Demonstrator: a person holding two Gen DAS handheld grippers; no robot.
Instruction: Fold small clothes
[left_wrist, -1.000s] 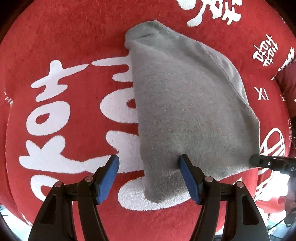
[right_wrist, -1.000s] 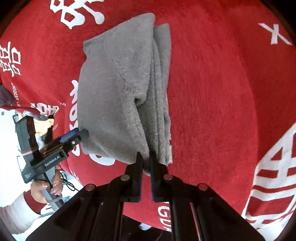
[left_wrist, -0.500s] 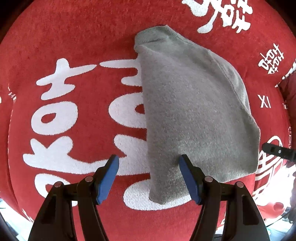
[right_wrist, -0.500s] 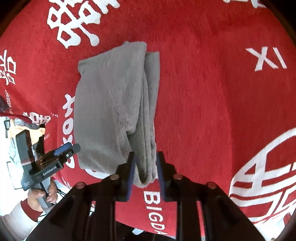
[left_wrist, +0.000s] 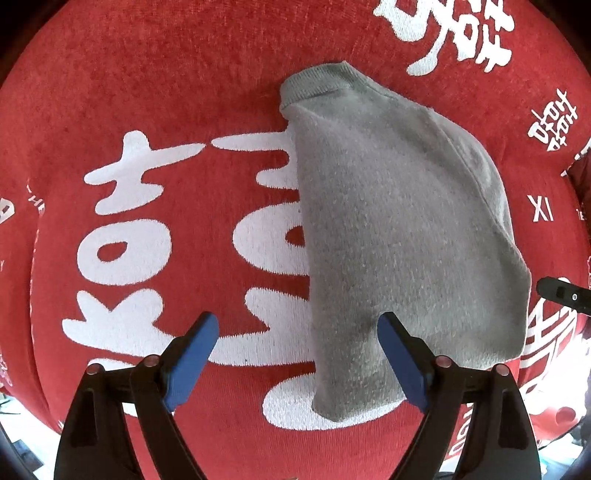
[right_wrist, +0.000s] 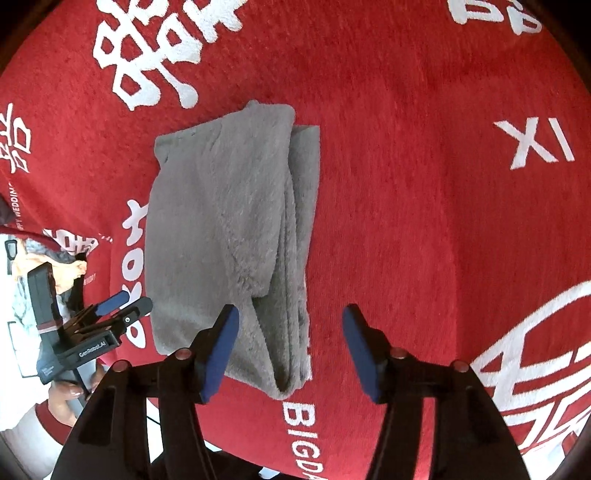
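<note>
A red plush cloth (left_wrist: 192, 92) with white woven lettering covers the whole work surface in both views. In the left wrist view, a large white Chinese character (left_wrist: 155, 243) sprawls from centre toward 9 o'clock, another (left_wrist: 454, 33) sits at 1 o'clock, and small "XI" letters (left_wrist: 540, 213) lie at 3 o'clock. In the right wrist view, "XI" (right_wrist: 535, 144) appears at 2 o'clock, "BIGDA" lettering (right_wrist: 301, 432) at 6 o'clock, and a white circular emblem (right_wrist: 535, 354) at 4 o'clock.

Garment (left_wrist: 399, 229): plain grey, fuzzy.
Cloth (left_wrist: 184, 92): red with white characters and letters.
Pads (right_wrist: 221, 343): blue on black hand-held grippers.
</note>
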